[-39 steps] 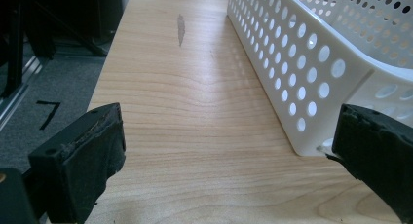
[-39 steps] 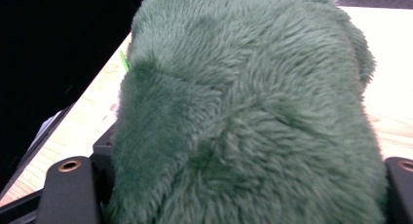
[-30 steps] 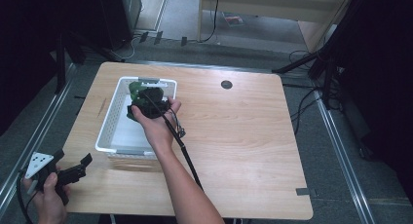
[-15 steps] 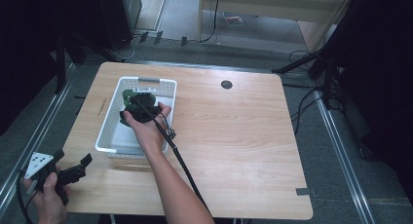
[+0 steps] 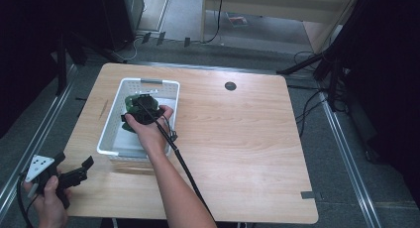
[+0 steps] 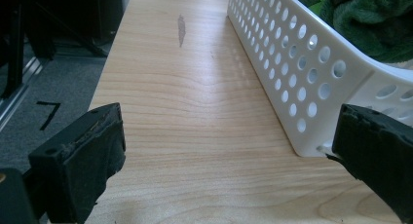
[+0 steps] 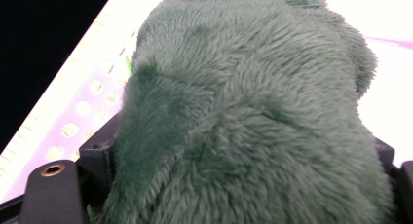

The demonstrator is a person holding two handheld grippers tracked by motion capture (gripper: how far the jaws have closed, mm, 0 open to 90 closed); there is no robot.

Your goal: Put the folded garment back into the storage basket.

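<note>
A white perforated basket (image 5: 111,134) stands on the left half of the wooden table (image 5: 247,139). Inside it lies a dark green plush toy (image 5: 131,103). My right gripper (image 5: 143,110) reaches down into the basket, a hand around it. In the right gripper view the green plush (image 7: 243,112) bulges between the two black jaws, which press on its sides. My left gripper (image 5: 85,169) hovers at the table's near left corner, jaws wide apart and nothing between them. In the left gripper view (image 6: 229,151) it faces the basket's near wall (image 6: 302,63), with green plush (image 6: 375,24) over the rim.
A black cable (image 5: 183,163) trails from the right gripper along the forearm. A round dark grommet (image 5: 230,85) sits near the table's far edge. Metal rails (image 5: 346,153) run along the floor on both sides. The table's right half is bare wood.
The right hand and gripper moved slightly left and toward the near side, lower into the basket, with the green plush. The left gripper stayed put.
</note>
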